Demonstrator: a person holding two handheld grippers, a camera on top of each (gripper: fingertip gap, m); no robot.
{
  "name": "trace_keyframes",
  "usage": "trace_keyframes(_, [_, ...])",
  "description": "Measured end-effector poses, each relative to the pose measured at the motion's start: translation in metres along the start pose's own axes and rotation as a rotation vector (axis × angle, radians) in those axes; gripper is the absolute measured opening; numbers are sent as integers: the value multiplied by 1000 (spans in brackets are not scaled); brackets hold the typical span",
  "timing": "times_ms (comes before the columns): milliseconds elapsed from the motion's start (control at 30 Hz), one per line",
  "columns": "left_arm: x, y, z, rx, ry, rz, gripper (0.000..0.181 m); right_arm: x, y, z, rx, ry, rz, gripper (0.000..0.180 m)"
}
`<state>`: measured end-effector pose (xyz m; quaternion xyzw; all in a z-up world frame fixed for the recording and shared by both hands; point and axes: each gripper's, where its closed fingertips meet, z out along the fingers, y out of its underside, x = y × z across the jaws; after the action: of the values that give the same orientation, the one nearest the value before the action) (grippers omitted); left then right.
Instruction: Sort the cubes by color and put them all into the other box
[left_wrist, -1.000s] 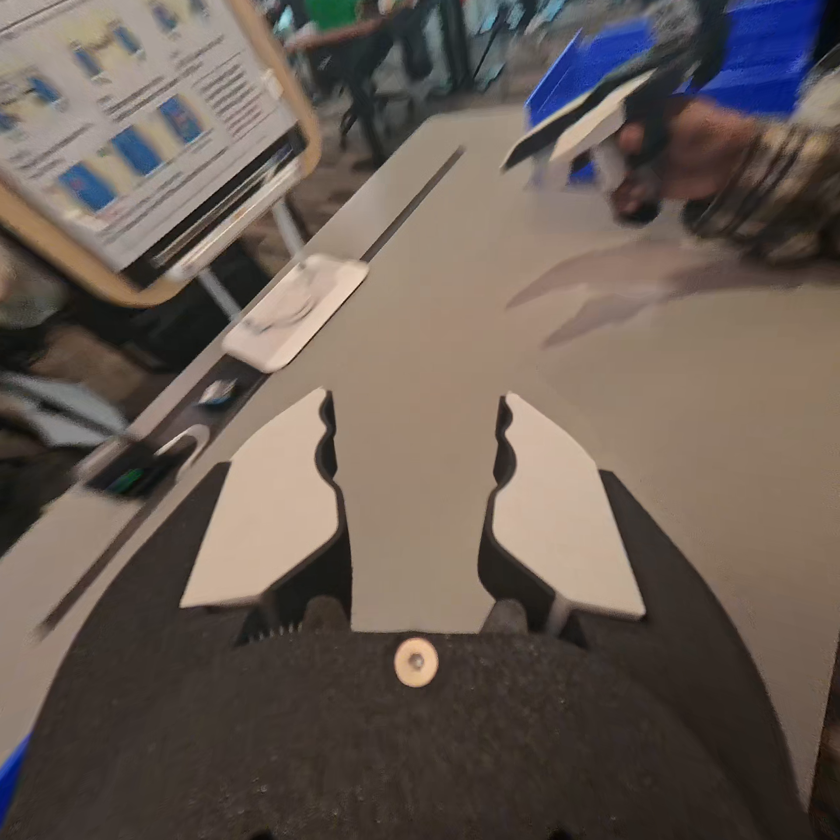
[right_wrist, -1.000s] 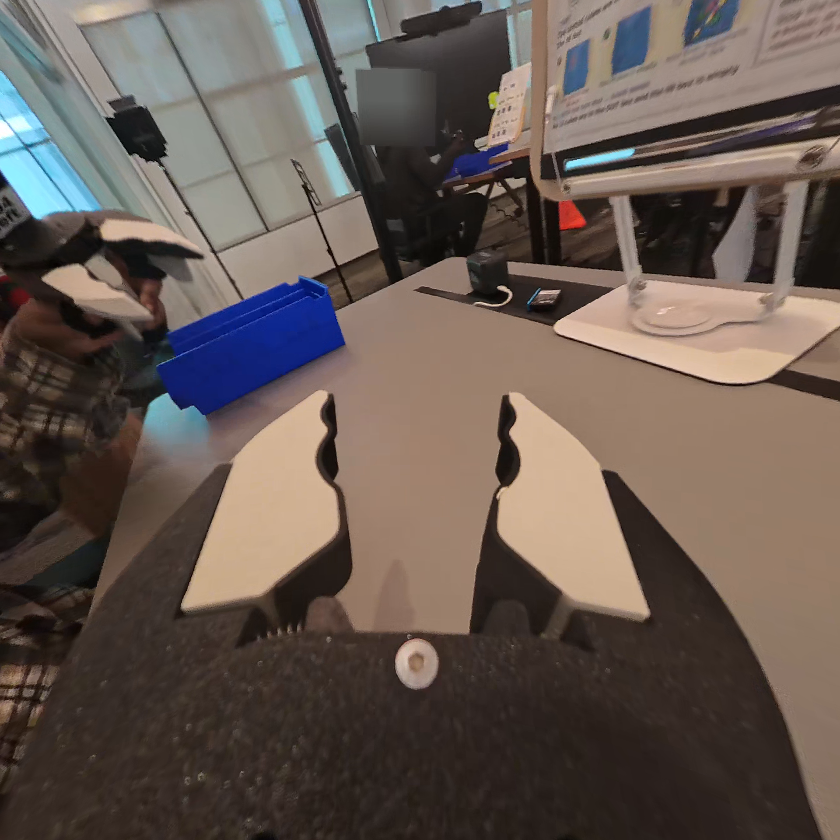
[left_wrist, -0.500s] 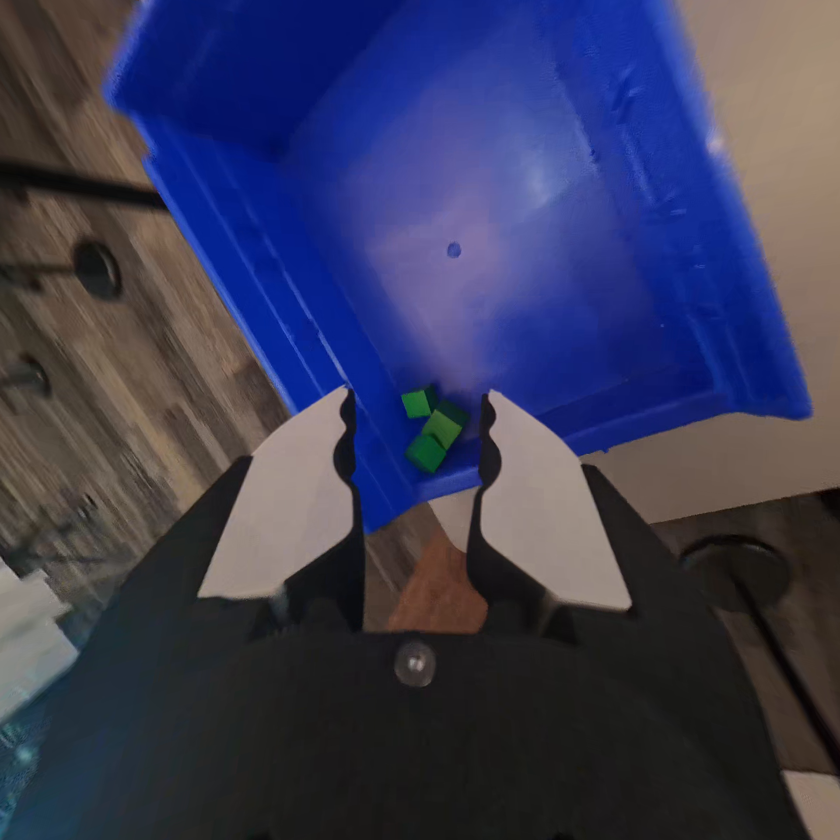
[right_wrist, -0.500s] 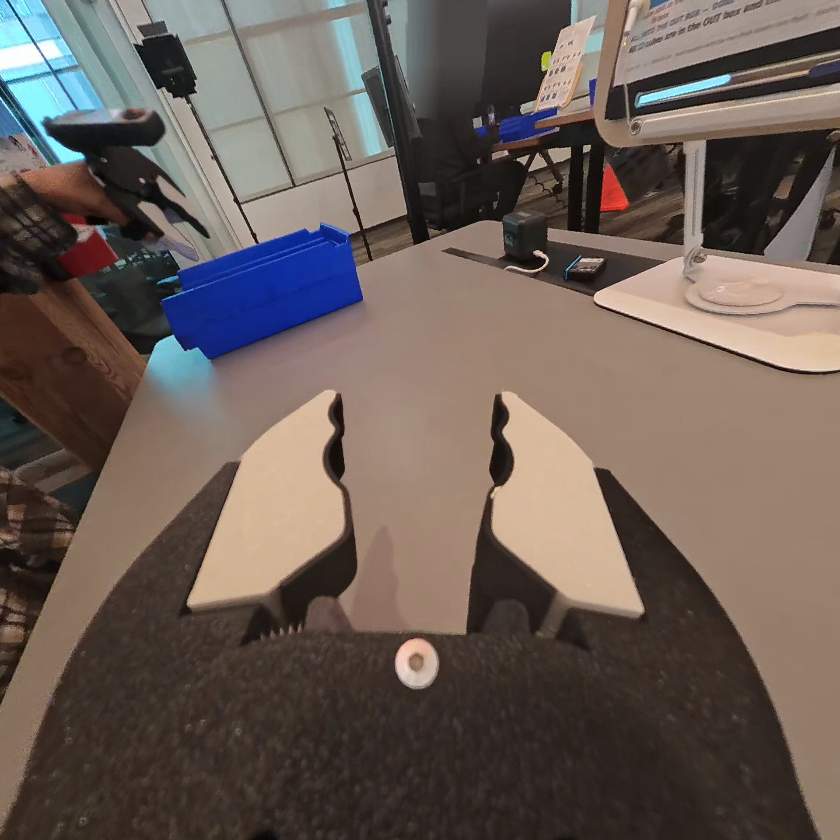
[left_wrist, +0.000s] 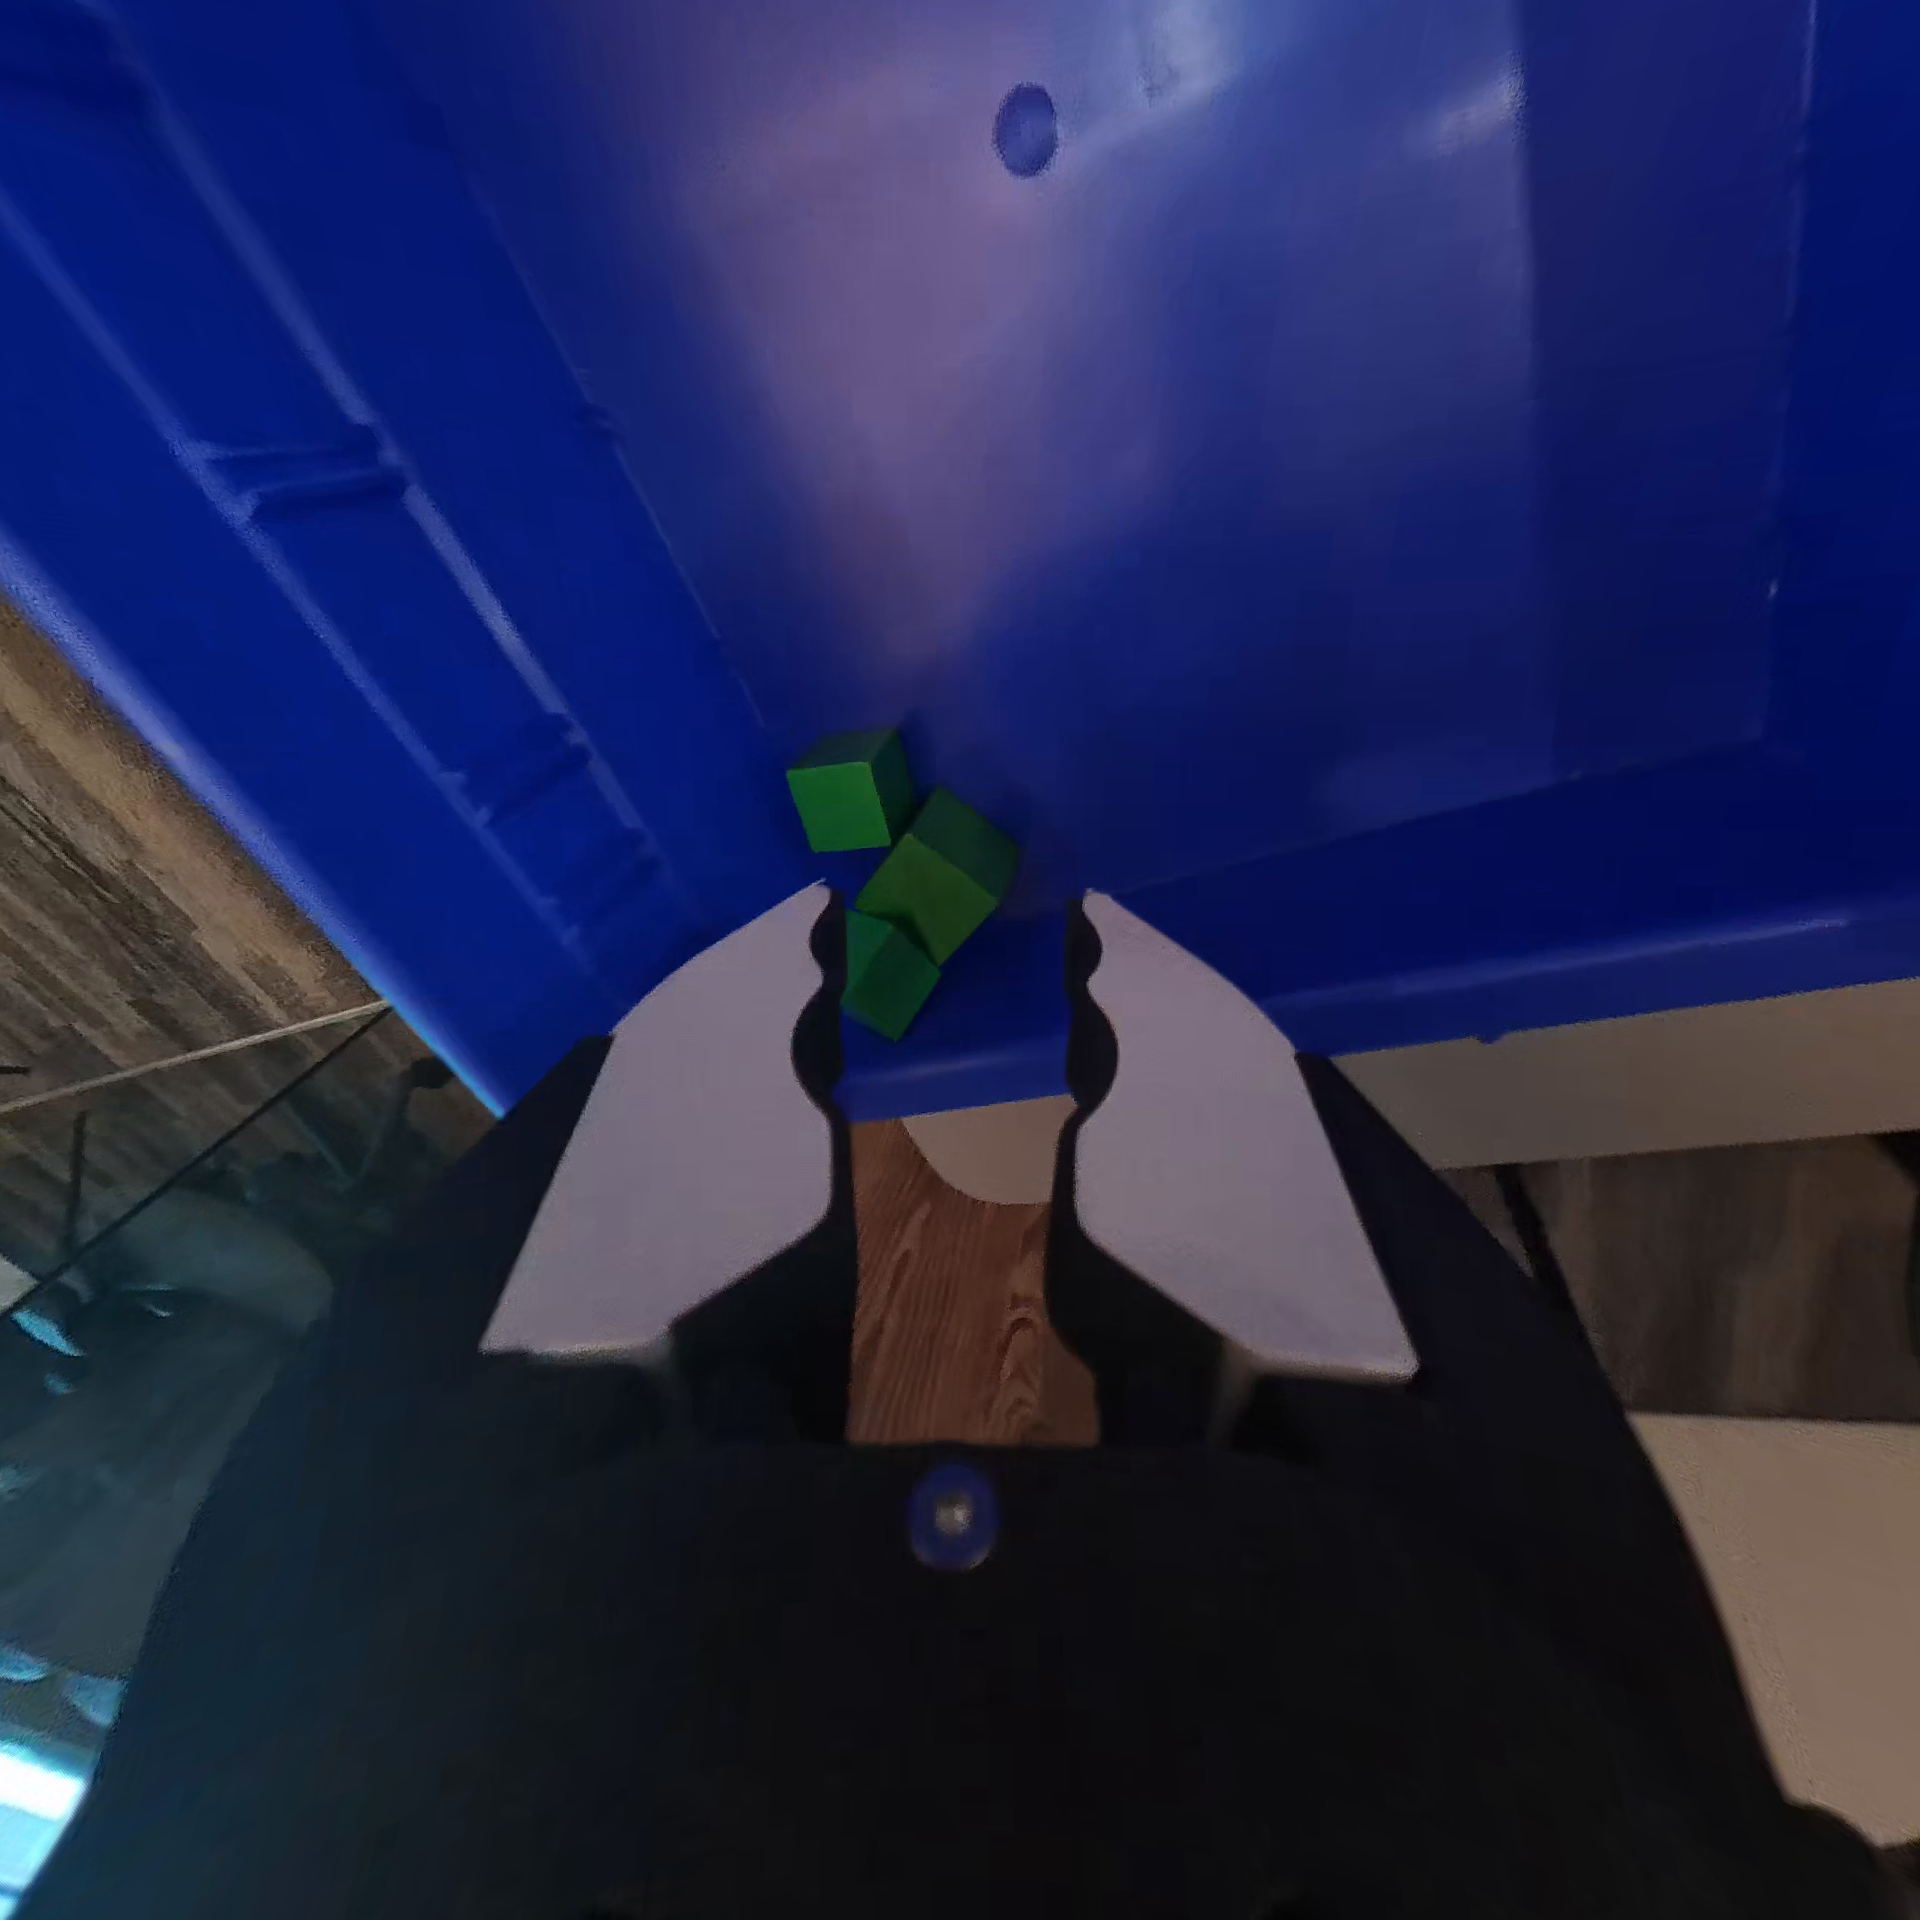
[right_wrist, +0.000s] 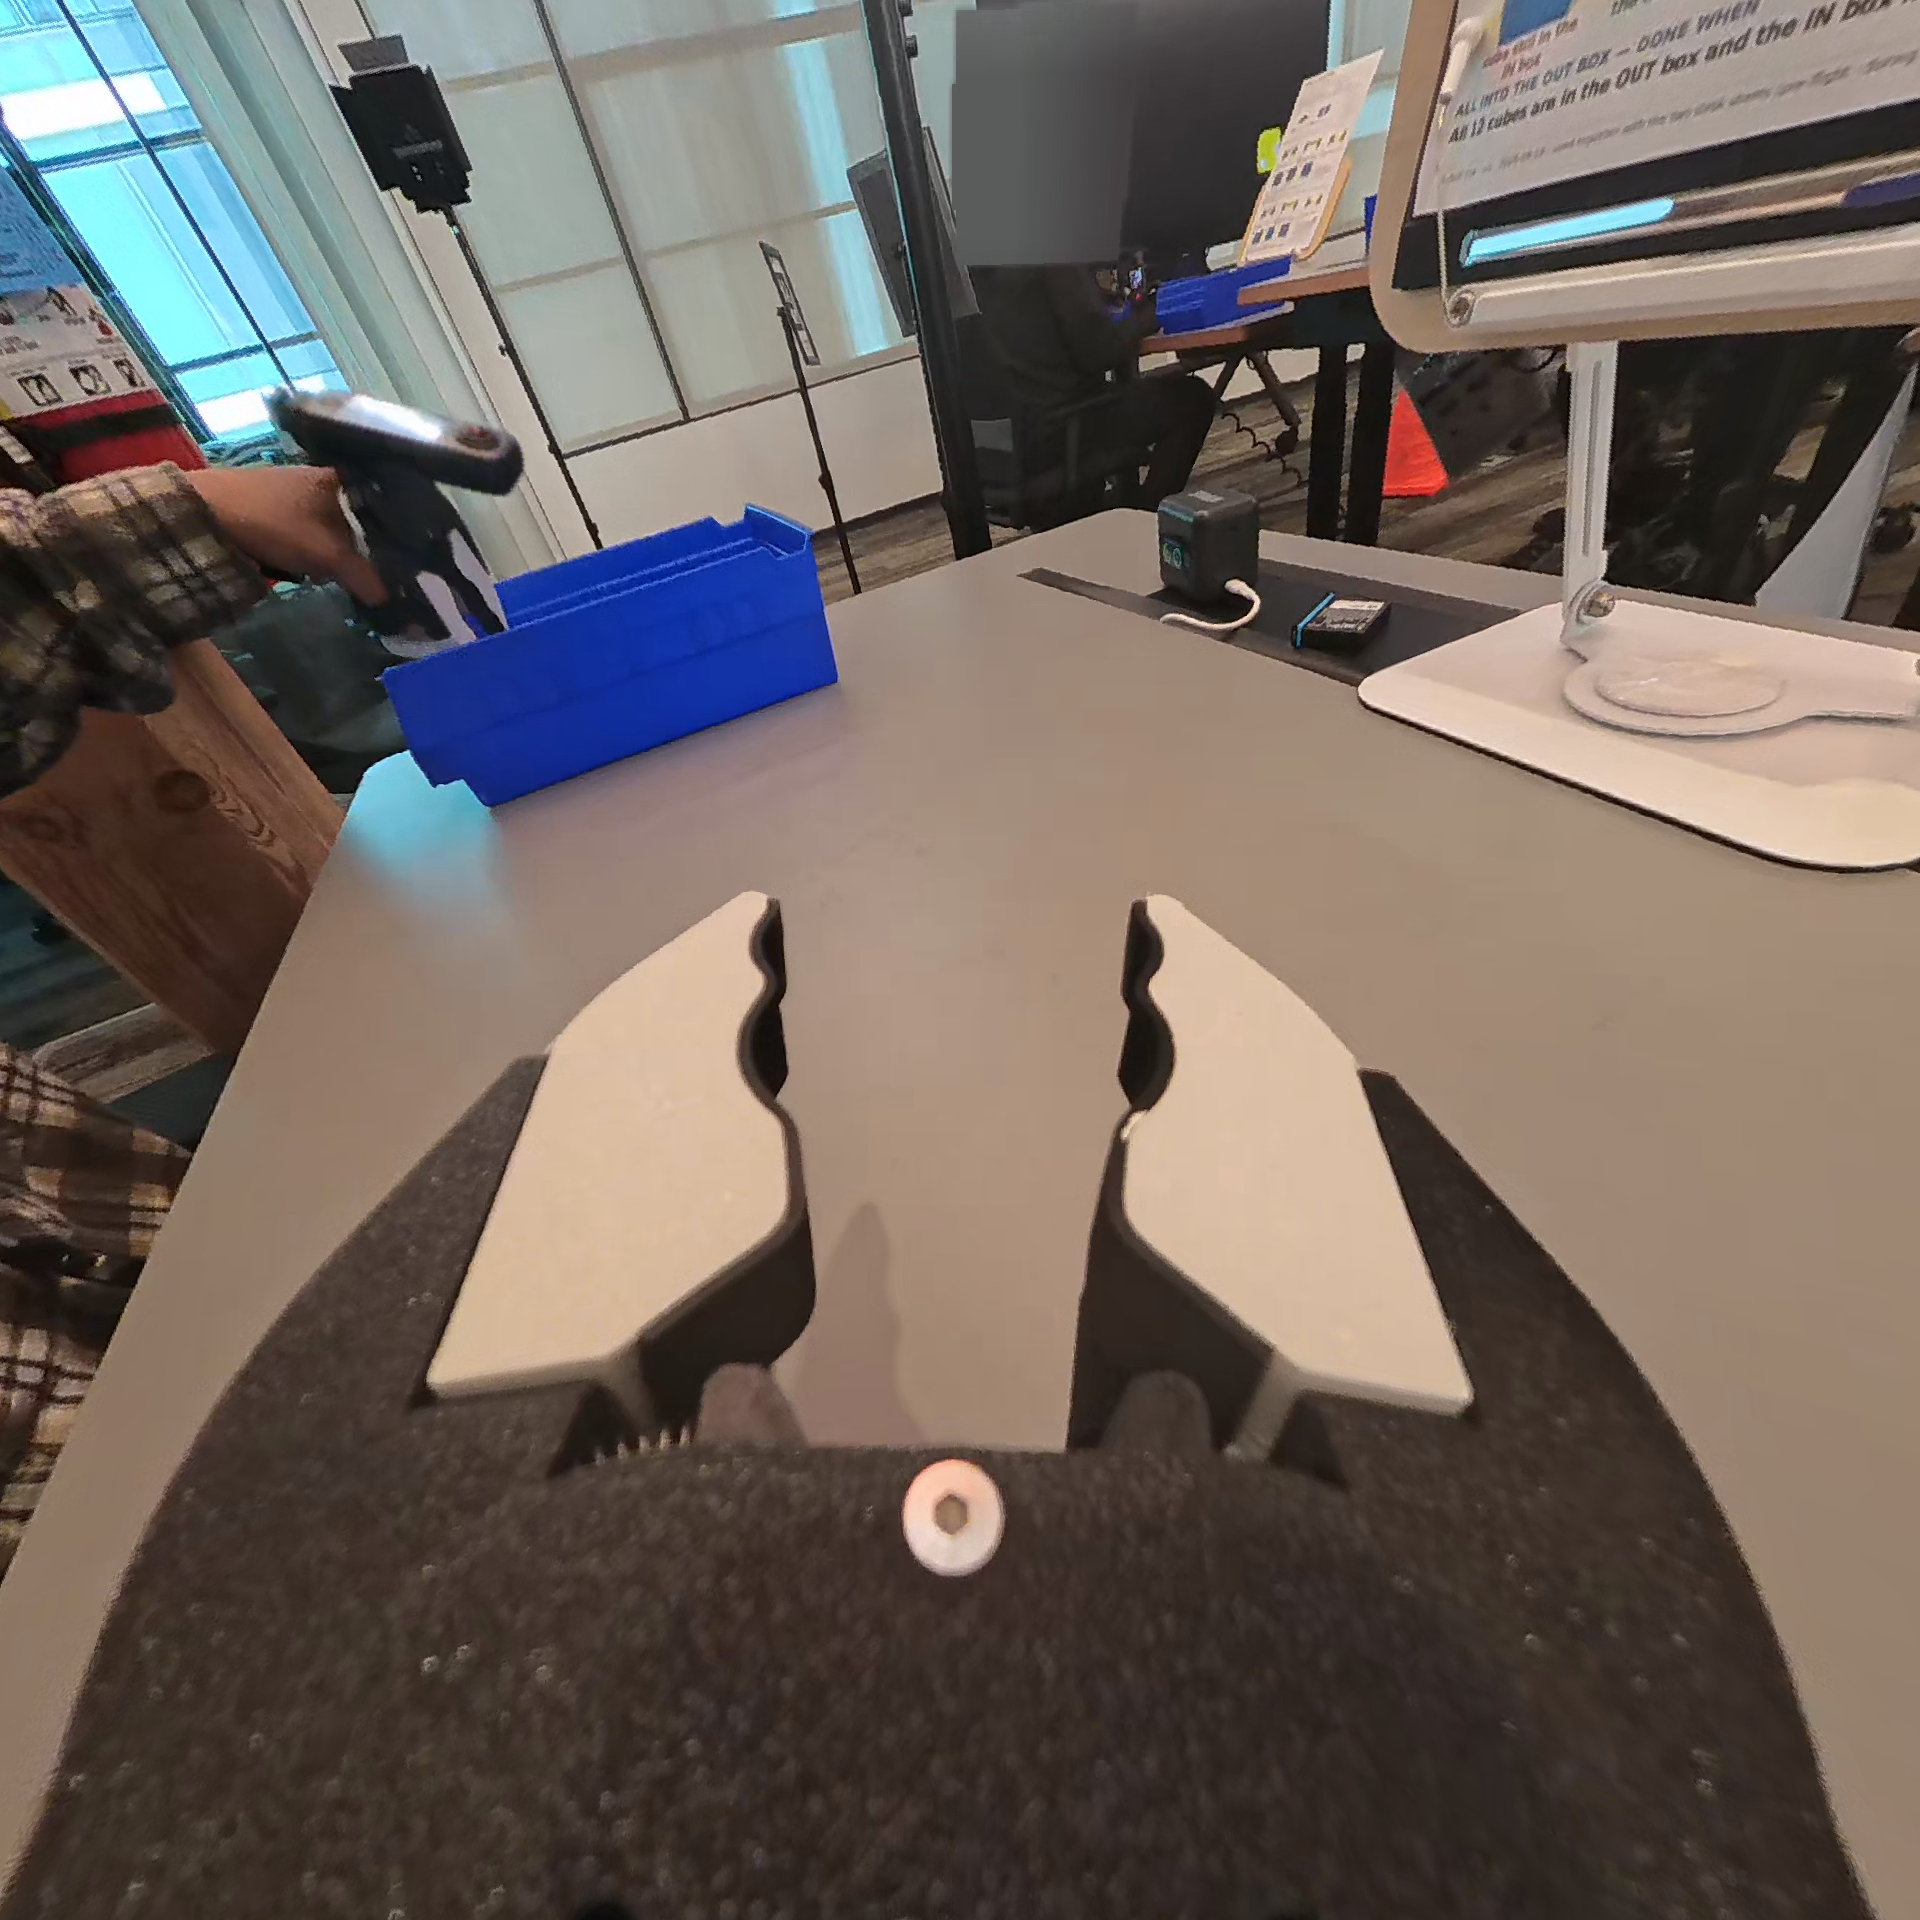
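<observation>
A blue box (left_wrist: 1351, 520) fills the left wrist view from above. Three green cubes (left_wrist: 914, 883) lie clustered in its near corner. My left gripper (left_wrist: 951, 904) is open and empty, its tips just over the box's near wall with the nearest cube between them. In the right wrist view the blue box (right_wrist: 623, 665) stands at the table's far left corner, with the left gripper (right_wrist: 436, 582) dipping into it from a hand in a plaid sleeve. My right gripper (right_wrist: 956, 925) is open and empty above the grey table (right_wrist: 1039, 810).
A white monitor stand base (right_wrist: 1662, 727) sits at the right of the table, with a small black device (right_wrist: 1205, 551) and a dark card (right_wrist: 1340, 621) on a black strip behind it. A wooden cabinet (right_wrist: 156, 862) stands left of the table. A person sits at a far desk.
My left gripper swung from over the table to above the blue box, then dropped closer to the green cubes. My right gripper stayed open and shifted only slightly.
</observation>
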<state>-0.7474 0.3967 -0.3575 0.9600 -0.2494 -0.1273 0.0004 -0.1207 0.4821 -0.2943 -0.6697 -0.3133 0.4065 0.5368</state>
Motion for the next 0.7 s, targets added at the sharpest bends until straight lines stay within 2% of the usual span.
trace_keyframes(367, [-2,15,16,-181,30,234,36,-3,-2,0,7,-4,-34,65])
trace_keyframes(700, [-12,24,37,-294,23,347,27,-4,-4,-1,13,-6,-45,67])
